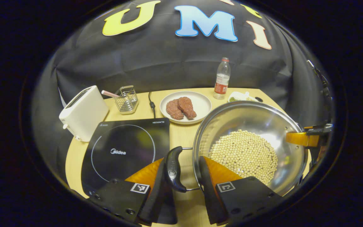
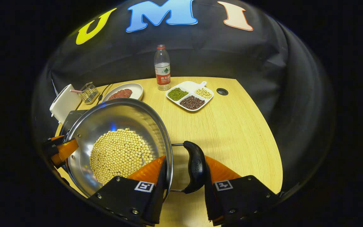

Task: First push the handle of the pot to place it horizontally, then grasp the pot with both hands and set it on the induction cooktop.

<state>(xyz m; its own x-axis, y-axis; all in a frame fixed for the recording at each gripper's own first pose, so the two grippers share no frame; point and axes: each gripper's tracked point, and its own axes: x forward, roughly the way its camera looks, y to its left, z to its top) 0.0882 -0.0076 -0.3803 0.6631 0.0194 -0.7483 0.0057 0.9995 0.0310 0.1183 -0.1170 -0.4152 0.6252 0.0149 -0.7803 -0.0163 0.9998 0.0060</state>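
Observation:
A steel pot (image 1: 247, 118) filled with yellow beans (image 1: 244, 154) sits just right of the black induction cooktop (image 1: 124, 148). The pot's left black handle (image 1: 173, 170) lies between the fingers of my left gripper (image 1: 181, 175): one finger is against the handle's outer side, the other at the pot's inner wall. In the right gripper view, my right gripper (image 2: 184, 175) spans the other handle (image 2: 196, 167) and the rim of the pot (image 2: 115, 115) in the same way. Each gripper also shows across the pot, the right gripper (image 1: 304, 138) and the left gripper (image 2: 61, 149). Whether the pot is off the table I cannot tell.
Behind the cooktop stand a white toaster (image 1: 82, 112) and a wire basket (image 1: 126, 99). A plate with meat (image 1: 200, 105) and a water bottle (image 1: 221, 78) are at the back. A divided dish of beans (image 2: 190, 96) lies on the wooden table (image 2: 232, 132).

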